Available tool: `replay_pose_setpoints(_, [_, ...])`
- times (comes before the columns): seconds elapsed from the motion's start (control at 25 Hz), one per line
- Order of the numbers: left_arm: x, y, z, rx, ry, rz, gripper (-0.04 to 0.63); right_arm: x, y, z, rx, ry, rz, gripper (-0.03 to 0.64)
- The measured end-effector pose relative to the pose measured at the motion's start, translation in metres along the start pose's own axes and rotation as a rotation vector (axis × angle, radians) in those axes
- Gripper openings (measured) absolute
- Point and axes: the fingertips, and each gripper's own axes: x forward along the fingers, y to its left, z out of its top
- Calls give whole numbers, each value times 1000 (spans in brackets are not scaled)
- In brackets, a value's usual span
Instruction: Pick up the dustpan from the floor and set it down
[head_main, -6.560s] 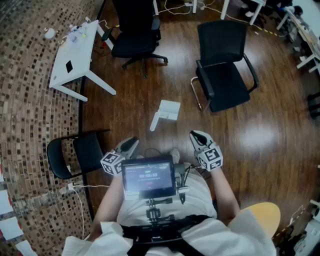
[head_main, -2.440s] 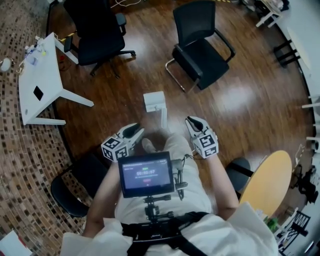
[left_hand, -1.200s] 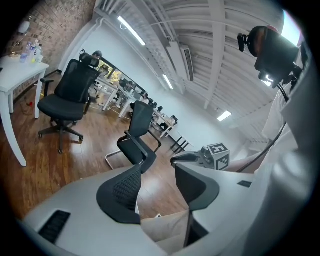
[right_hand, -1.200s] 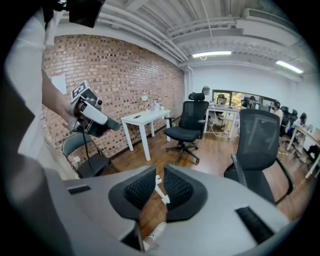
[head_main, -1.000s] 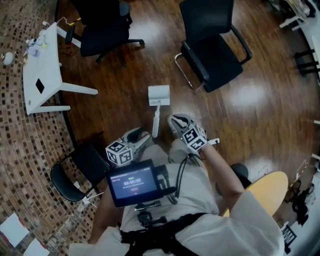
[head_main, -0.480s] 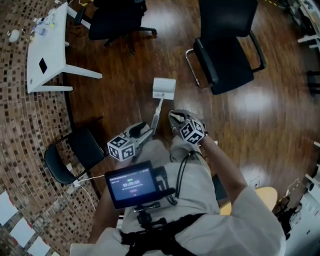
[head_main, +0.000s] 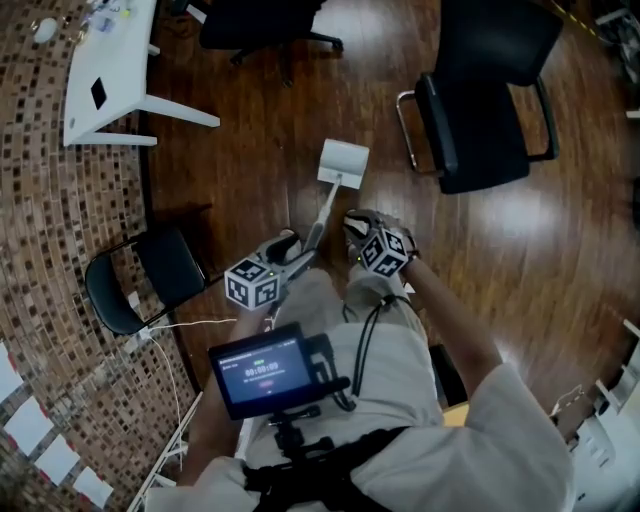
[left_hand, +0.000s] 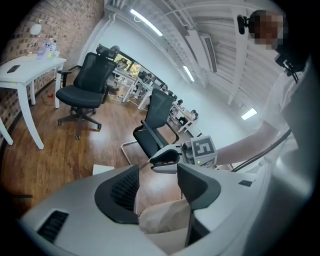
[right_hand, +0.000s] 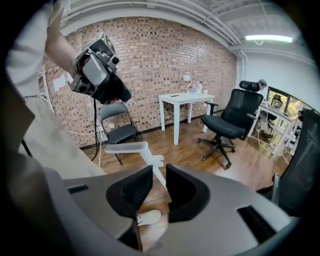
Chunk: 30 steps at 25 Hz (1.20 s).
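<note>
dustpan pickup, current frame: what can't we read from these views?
- Right gripper view: the dustpan handle sits between the right gripper's fingers, which have just been opening; the fingers hide whether they touch it.
- Head view: small items on the white table, too small, partly cut off by the top edge.
- Head view: text on the chest-mounted screen, too small to read.

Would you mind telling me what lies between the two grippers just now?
The dustpan's white handle runs between the left gripper and the right gripper, as the head view shows.
</note>
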Motion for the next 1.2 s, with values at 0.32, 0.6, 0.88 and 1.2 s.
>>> replay_pose_setpoints(0.32, [14,9,-2,-16,51,24,238,30,-6,-12,-45,40,15,100])
replay_pose_setpoints(0.6, [31,16,-14,-3,140,38,259,53,-7,-33,-68,80,36,127])
replay_pose_setpoints(0.88, [45,16,-19,3,185,43,259,77,-6,-44,-130,129,79,127])
replay_pose_setpoints(1.2, [52,21,-30,-18,193,60,259,106,-1,-61,-167,177,84,129])
